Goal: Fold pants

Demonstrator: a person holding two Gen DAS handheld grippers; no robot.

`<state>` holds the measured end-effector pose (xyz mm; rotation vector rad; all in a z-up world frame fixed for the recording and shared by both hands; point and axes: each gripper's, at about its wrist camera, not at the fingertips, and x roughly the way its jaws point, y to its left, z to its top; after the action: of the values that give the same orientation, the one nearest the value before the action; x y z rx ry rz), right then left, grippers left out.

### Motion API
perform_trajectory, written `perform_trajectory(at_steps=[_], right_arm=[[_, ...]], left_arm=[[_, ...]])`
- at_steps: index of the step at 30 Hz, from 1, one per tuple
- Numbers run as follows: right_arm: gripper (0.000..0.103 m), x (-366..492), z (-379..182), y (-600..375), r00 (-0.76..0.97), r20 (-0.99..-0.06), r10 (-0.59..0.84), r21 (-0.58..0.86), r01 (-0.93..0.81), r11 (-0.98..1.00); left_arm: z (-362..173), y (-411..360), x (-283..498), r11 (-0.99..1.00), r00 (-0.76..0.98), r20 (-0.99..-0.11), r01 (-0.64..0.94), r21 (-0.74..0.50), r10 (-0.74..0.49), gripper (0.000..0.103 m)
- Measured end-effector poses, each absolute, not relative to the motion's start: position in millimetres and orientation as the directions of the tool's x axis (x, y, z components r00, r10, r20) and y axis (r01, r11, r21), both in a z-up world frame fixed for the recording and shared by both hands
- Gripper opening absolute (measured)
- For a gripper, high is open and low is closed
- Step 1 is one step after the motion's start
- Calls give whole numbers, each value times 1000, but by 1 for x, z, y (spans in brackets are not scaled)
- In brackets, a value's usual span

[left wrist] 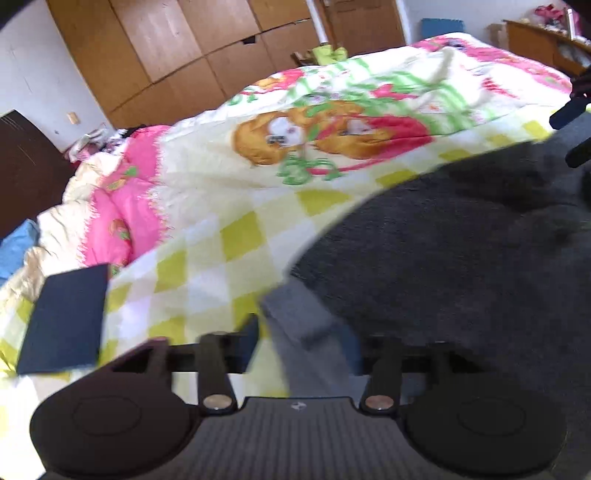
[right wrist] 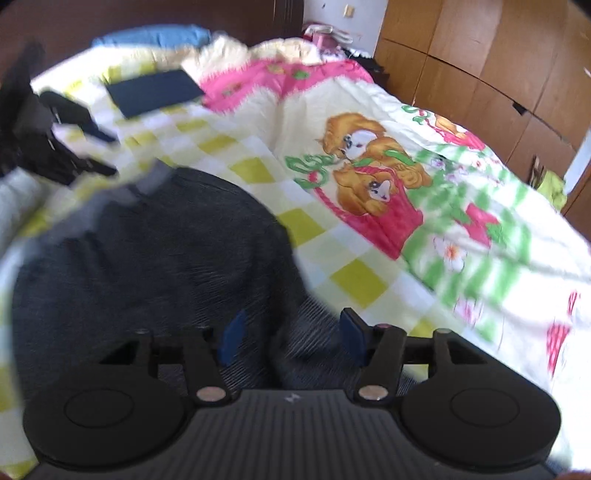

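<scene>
Dark grey pants [left wrist: 443,251] lie on the bed, blurred by motion, with a lighter grey waistband [left wrist: 299,325]. My left gripper [left wrist: 301,339] has its jaws apart with the waistband between the fingers. In the right wrist view the pants [right wrist: 147,258] fill the lower left. My right gripper [right wrist: 291,338] stands with blue pads [right wrist: 232,336] wide apart and dark fabric between them. The left gripper also shows in the right wrist view [right wrist: 62,147] at the far edge of the pants. Whether either gripper pinches the cloth I cannot tell.
The bed is covered by a cartoon quilt [left wrist: 332,129] with yellow checks. A folded dark blue garment [left wrist: 62,321] lies near the pink pillow [left wrist: 110,221]. Wooden wardrobes [left wrist: 184,48] stand beyond the bed. A blue pillow [right wrist: 155,35] lies at the headboard.
</scene>
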<state>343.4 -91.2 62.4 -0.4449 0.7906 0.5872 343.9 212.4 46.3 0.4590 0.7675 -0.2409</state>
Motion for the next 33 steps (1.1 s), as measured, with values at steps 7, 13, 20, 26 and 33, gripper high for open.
perform_trajectory(at_steps=[7, 13, 20, 26, 33], right_arm=[[12, 395, 17, -71, 462, -854, 241, -136, -644, 753], [3, 380, 9, -75, 447, -859, 251, -109, -638, 762], [3, 334, 62, -86, 545, -780, 307, -126, -618, 776], [3, 254, 120, -91, 598, -706, 378, -141, -643, 753], [3, 128, 108, -67, 547, -748, 376, -238, -750, 617]], left_arm=[[15, 233, 407, 900, 600, -798, 377, 216, -60, 86], [-4, 237, 424, 947, 507, -845, 320, 4, -168, 55], [21, 236, 399, 954, 580, -803, 296, 50, -138, 17], [59, 238, 345, 934, 628, -741, 358, 5, -237, 15], [69, 232, 267, 912, 648, -700, 410, -12, -300, 38]])
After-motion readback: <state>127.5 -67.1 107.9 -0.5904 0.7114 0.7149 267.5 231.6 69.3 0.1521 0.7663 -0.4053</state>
